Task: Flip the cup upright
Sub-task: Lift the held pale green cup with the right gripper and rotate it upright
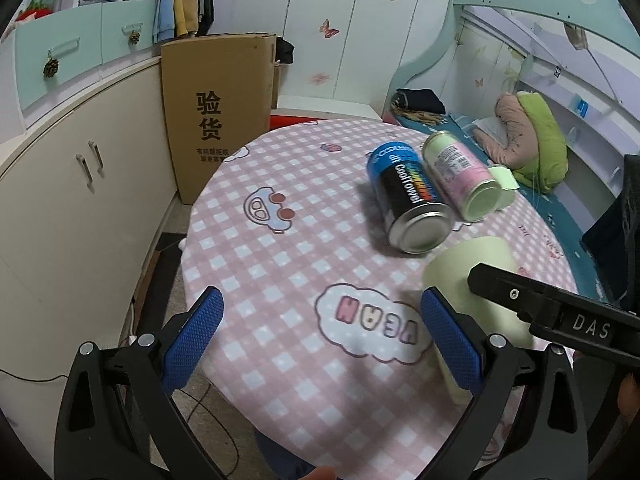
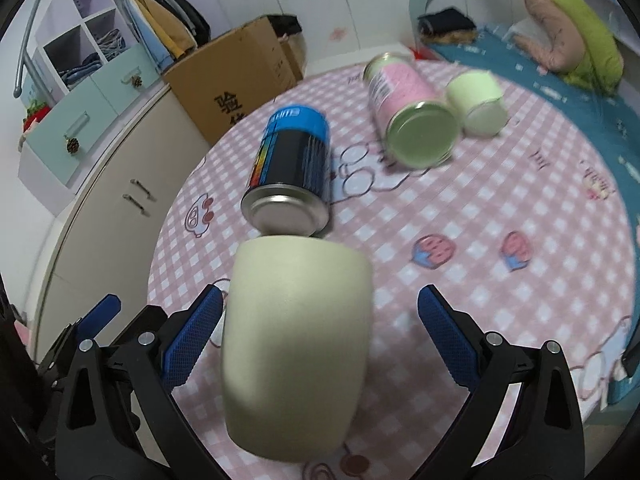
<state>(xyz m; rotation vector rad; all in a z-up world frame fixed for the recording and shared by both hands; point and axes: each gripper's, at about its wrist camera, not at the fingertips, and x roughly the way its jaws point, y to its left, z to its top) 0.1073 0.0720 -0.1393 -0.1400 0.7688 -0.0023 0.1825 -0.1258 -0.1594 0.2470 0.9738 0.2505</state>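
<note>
A pale green cup [image 2: 296, 344] lies on its side on the pink checked tablecloth [image 2: 480, 208], its closed base toward the right wrist camera. My right gripper [image 2: 320, 332] is open, its blue pads on either side of the cup; the left pad is close to the cup's wall and the right pad stands apart. In the left wrist view the cup [image 1: 476, 276] lies at the right, partly hidden by the right gripper's black finger [image 1: 556, 308]. My left gripper [image 1: 320, 332] is open and empty over the cloth, its right pad beside the cup.
A blue and black can [image 2: 292, 176] lies on its side just beyond the cup. A pink can [image 2: 412, 112] and a small pale green cup [image 2: 476, 100] lie farther back. A cardboard box [image 1: 216, 112] and cabinets stand left of the round table; a bed lies to the right.
</note>
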